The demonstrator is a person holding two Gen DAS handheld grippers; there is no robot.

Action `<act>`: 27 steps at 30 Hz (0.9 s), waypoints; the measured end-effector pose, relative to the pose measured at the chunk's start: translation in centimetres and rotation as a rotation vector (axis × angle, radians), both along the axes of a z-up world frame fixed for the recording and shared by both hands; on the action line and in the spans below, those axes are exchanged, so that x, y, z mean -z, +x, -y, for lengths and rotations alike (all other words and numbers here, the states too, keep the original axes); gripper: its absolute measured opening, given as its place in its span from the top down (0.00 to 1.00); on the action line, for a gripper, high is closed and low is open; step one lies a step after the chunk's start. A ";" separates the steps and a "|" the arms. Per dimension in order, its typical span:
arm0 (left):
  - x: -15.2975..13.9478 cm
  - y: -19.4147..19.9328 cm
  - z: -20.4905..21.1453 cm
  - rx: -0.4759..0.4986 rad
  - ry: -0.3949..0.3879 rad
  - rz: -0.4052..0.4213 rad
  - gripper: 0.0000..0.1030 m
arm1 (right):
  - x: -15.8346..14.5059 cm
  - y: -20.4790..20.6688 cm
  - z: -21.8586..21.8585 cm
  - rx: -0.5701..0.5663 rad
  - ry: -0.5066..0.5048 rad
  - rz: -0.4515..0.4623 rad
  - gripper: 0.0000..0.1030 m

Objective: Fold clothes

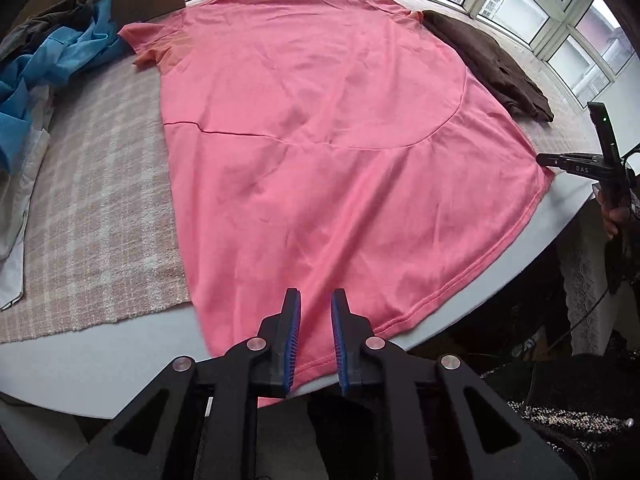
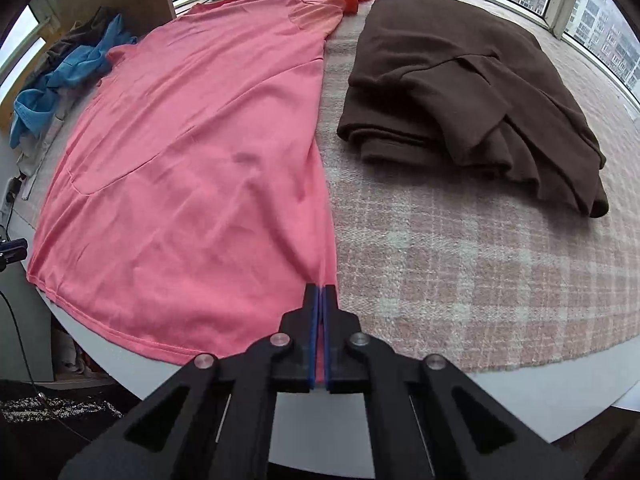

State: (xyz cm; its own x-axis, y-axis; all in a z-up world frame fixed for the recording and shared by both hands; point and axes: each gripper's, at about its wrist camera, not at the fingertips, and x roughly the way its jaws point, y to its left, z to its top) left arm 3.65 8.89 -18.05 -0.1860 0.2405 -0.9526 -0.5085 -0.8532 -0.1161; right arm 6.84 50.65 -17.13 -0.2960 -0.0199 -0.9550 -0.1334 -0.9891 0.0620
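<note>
Nearest, the left tongs (image 1: pixel 316 320) stand narrowly parted over the pink shirt's (image 1: pixel 320 140) hem; the right tongs (image 2: pixel 320 312) pinch its hem corner. The shirt lies spread flat on the counter (image 1: pixel 100 360), hem at the near rim. An uneven pull could drag it off. Clear cloth (image 2: pixel 460 272) lies at 3 o'clock; a folded brown garment (image 2: pixel 460 80) sits at 1 o'clock.

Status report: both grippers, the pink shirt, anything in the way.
Left gripper open over the hem. Right gripper shut on the pink shirt corner. Shirt flat on the table. Folded brown garment beside it, apart.
</note>
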 end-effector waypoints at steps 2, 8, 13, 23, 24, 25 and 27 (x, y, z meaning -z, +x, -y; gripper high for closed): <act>0.2 -0.4 -0.6 0.005 0.025 0.014 0.86 | -1.2 -0.6 -0.6 0.016 -0.015 -0.031 0.98; -0.8 -0.9 -6.7 0.128 0.110 0.035 0.86 | -5.2 -4.3 -1.4 -0.003 -0.097 -0.180 0.71; -2.3 -0.3 -18.5 0.367 0.217 -0.013 0.79 | -5.9 -14.4 -1.3 -0.086 -0.182 -0.200 0.71; 0.0 1.2 -33.2 0.584 0.261 -0.009 0.68 | -1.5 -27.0 -3.8 -0.092 -0.288 -0.058 0.71; 0.1 1.1 -33.2 0.577 0.264 0.000 0.68 | -1.3 -27.6 -4.1 -0.092 -0.304 -0.060 0.71; 0.1 1.0 -33.3 0.569 0.268 0.008 0.68 | -1.1 -28.1 -4.3 -0.091 -0.319 -0.061 0.71; 0.0 0.9 -33.2 0.554 0.271 0.011 0.68 | -0.7 -29.2 -4.8 -0.091 -0.351 -0.063 0.71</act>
